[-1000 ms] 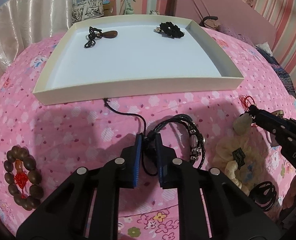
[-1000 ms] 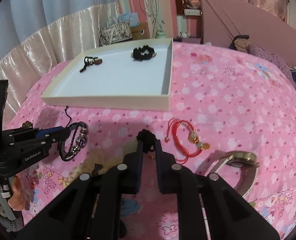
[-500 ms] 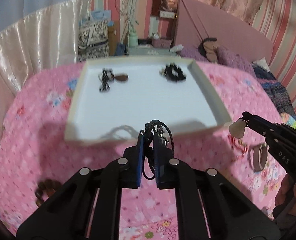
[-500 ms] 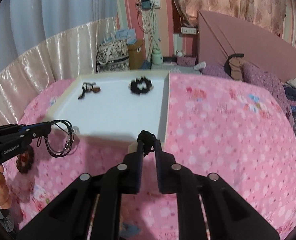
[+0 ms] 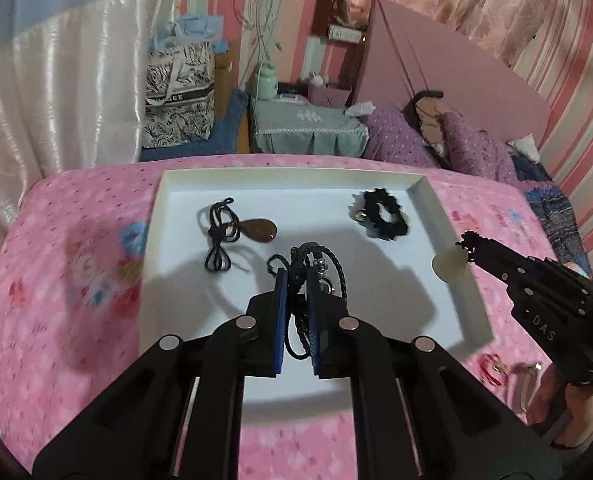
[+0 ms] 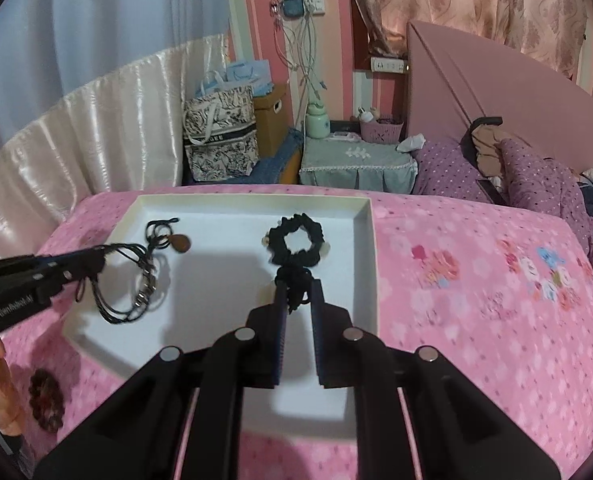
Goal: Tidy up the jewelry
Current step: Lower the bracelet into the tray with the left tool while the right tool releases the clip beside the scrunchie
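**Both hand-held grippers now over the tray, each carrying a piece**

Since a second ago I have lifted both pieces off the bed and carried them up over the tray [image 5: 436, 204]; earlier the bracelet lay on the bedspread in front of the tray and the pendant sat low beside the red bracelet.

My left hand-held gripper [image 5: 296, 276] is clamped nearly shut on the black braided bracelet [image 5: 328, 264]. Its loops hang from the pads above the white tray floor, with metal beads showing in the right wrist view [image 6: 144, 292]. I cannot tell whether the lowest loop touches the tray.

My right hand-held gripper [image 6: 298, 286] is also nearly closed, pinching a black knotted cord [image 6: 294, 280]. From the left wrist view a pale stone pendant [image 5: 450, 266] hangs from that cord at the gripper's tip, over the tray's right wall.

Already lying in the tray: a brown teardrop pendant on a black cord [image 5: 260, 230] toward the far left, and a black scrunchie [image 5: 384, 216] toward the far right, well apart from each other. In the right wrist view the scrunchie sits just beyond my gripper's tips.

Left on the pink floral bed [image 6: 476, 320]: a brown bead bracelet [image 6: 46, 400] near the tray's near left corner, and a red bracelet [image 5: 492, 366] past its near right corner, both blurred. A hand [image 5: 568, 408] holds the right gripper's grip.
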A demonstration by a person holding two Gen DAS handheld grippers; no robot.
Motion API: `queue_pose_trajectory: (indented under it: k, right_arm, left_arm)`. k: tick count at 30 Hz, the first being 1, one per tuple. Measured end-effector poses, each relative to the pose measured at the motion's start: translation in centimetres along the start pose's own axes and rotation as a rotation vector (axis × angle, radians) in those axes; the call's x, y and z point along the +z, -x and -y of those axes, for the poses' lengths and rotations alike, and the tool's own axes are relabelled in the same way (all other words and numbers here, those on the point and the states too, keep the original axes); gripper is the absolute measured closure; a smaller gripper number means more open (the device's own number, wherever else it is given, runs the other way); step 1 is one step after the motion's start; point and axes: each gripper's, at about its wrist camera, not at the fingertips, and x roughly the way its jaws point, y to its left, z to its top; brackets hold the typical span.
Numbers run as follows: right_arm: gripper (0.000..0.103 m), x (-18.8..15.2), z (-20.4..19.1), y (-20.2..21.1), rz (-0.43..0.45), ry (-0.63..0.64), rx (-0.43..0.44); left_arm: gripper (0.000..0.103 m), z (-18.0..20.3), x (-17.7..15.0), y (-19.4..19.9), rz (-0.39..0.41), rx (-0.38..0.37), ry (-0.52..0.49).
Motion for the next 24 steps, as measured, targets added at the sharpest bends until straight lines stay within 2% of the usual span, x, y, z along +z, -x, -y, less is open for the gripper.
queue_pose_trajectory:
  k: [4, 9, 16, 20, 24]
  right_arm:
    - [0.091, 0.7, 0.1, -3.4, -0.052, -0.001, -0.022]
    - [0.092, 0.8, 1.5, -6.4, -0.105, -0.024, -0.064]
    - [0.092, 2.3, 2.3, -8.7, -0.114, -0.025, -0.106]
    - [0.093, 3.0, 2.0, -9.6, -0.123, -0.001, -0.121]
    - [0.094, 3.0, 1.5, -10.4, -0.128, 0.038, -0.151]
  left_arm:
    - [0.096, 0.3, 1.2, -3.8, -0.044, -0.006, 0.003]
    - [0.096, 0.8, 2.6, -7.7, -0.071, 0.047, -0.016]
    - [0.096, 0.3, 4.5, -10.3, -0.083, 0.119, -0.009]
    - [0.095, -0.2, 4.8, -11.7, -0.096, 0.172, -0.011]
    - [0.094, 0.1, 4.7, -11.8, -0.093, 0.193, -0.022]
